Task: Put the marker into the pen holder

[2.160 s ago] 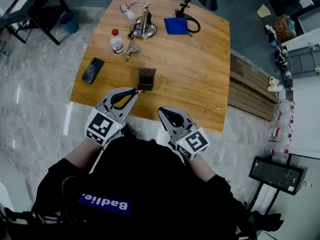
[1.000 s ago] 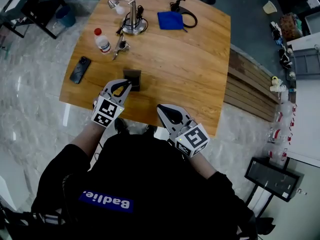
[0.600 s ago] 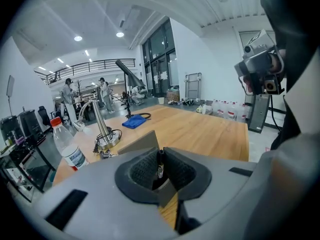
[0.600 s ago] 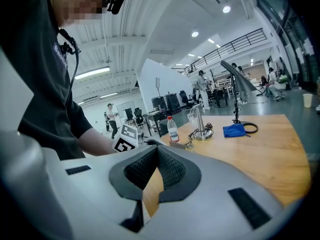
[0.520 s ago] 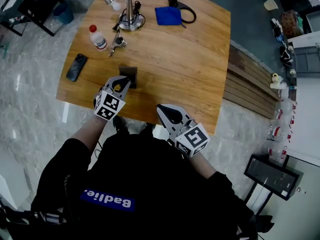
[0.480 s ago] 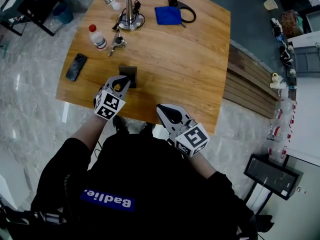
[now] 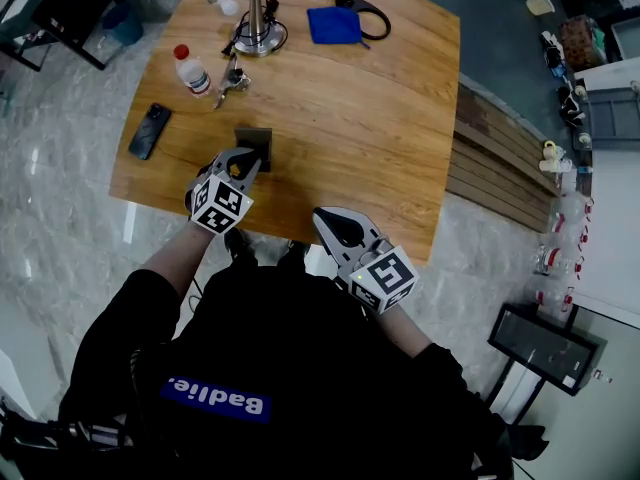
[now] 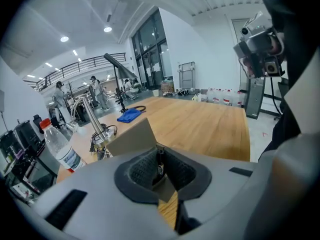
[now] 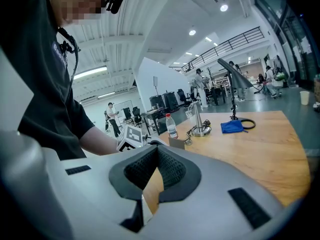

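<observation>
The pen holder (image 7: 253, 142) is a dark square box on the wooden table (image 7: 380, 138), near its front edge. My left gripper (image 7: 243, 158) reaches over the front edge with its tips at the holder's near wall, shut on the marker. In the left gripper view the marker (image 8: 160, 167) shows as a thin dark stick between the pads, just behind the holder (image 8: 131, 140). My right gripper (image 7: 327, 216) hangs shut and holds nothing at the table's front edge, to the right. The right gripper view shows the holder (image 9: 176, 143) and the left gripper's cube (image 9: 131, 138).
At the far left stand a water bottle (image 7: 190, 68), a black phone (image 7: 149, 130), a metal clip (image 7: 230, 80) and a metal lamp stand (image 7: 255, 18). A blue cloth (image 7: 333, 25) and a black lamp base (image 7: 368, 10) lie at the back. A wooden bench (image 7: 500, 168) runs along the right.
My left gripper has moved forward with the marker, from the table's edge up to the pen holder. The right gripper has stayed where it was.
</observation>
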Demonstrator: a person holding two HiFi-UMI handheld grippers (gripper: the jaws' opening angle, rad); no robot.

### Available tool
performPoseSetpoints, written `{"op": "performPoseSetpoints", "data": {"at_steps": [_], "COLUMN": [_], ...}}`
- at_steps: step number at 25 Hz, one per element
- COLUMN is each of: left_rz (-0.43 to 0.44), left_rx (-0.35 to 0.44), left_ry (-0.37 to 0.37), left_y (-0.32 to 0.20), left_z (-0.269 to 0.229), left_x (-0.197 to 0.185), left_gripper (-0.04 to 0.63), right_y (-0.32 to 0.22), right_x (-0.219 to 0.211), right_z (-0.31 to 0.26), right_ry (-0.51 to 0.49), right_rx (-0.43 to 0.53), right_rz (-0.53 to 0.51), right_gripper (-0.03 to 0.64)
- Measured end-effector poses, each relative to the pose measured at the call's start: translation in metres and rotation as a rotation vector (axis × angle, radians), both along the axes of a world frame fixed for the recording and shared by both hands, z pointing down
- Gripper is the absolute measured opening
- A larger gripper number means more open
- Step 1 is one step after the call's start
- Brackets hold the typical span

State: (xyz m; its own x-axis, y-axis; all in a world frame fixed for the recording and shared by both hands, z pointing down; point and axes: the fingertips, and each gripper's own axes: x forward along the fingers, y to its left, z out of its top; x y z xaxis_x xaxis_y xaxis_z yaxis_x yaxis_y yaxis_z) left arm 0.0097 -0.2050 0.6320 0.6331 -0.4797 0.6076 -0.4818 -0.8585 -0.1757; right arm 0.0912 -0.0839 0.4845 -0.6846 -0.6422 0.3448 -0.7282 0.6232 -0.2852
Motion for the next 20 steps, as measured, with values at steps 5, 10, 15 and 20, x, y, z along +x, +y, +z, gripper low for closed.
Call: {"op": "performPoseSetpoints", "data": {"at_steps": [5, 10, 15, 20], "left_rz": [0.027, 0.058, 0.068, 0.084], "left_rx": [0.006, 0.012, 0.017, 0.034], "left_ry": [-0.034, -0.045, -0.030, -0.013], "left_y": [0.003, 0.006, 0.010, 0.017], "left_z": [0.003, 0.002, -0.007, -0.022], "left_x": [0.004, 0.006, 0.004, 0.003], "left_gripper": [0.040, 0.041, 0.043, 0.043], "right_y": [0.000, 0.000, -0.001, -0.002], "right_x": [-0.001, -0.003, -0.009, -0.014], "right_z": [-0.001, -0.001, -0.006, -0.012], "right_ry": [0.003, 0.007, -0.006, -0.013], "right_rx": [0.005, 0.012, 0.006, 0.024], "right_rz": [0.004, 0.001, -0.004, -0.016], "right_gripper": [0.006, 0.006, 0.006, 0.006]}}
